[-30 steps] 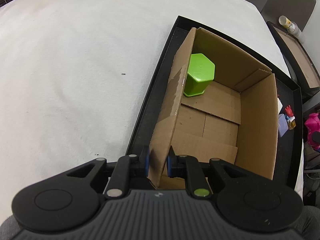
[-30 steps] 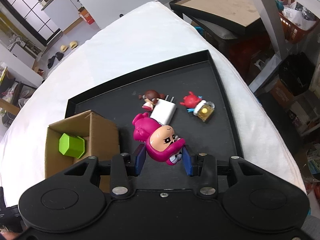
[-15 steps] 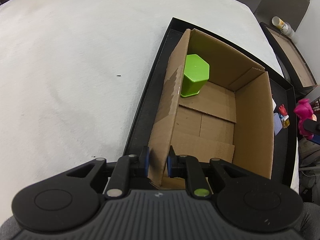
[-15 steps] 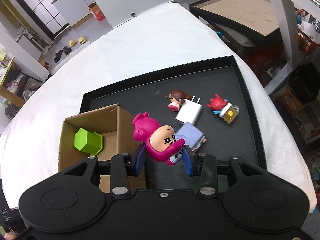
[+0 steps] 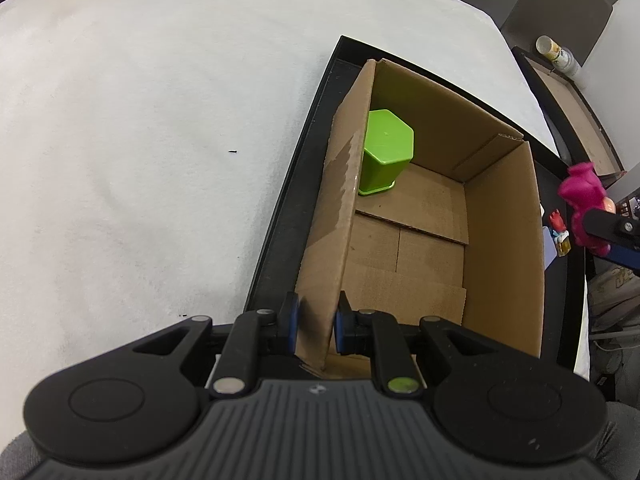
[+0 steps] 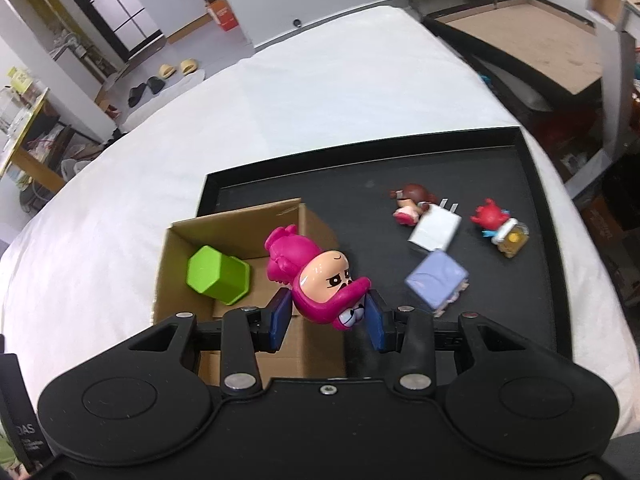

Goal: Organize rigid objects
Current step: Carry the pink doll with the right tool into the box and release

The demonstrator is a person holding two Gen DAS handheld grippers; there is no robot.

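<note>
While the left gripper (image 5: pixel 316 322) pinches the brown cardboard box's (image 5: pixel 502 248) wall, the right gripper (image 6: pixel 328 322) clamps a magenta toy figure (image 6: pixel 316 270), seemingly above that box's rim, beside a green hexagonal cup (image 6: pixel 218 274).

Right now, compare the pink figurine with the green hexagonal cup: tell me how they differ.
The pink figurine is clamped in the right gripper, held in the air; the green hexagonal cup sits inside the cardboard box, touched by no gripper. The figurine is a rounded character with a painted face; the cup is a plain faceted shape. The cup stands upside down on its rim; the figurine lies tilted between the jaws. Both are small, hard and brightly coloured.
</note>
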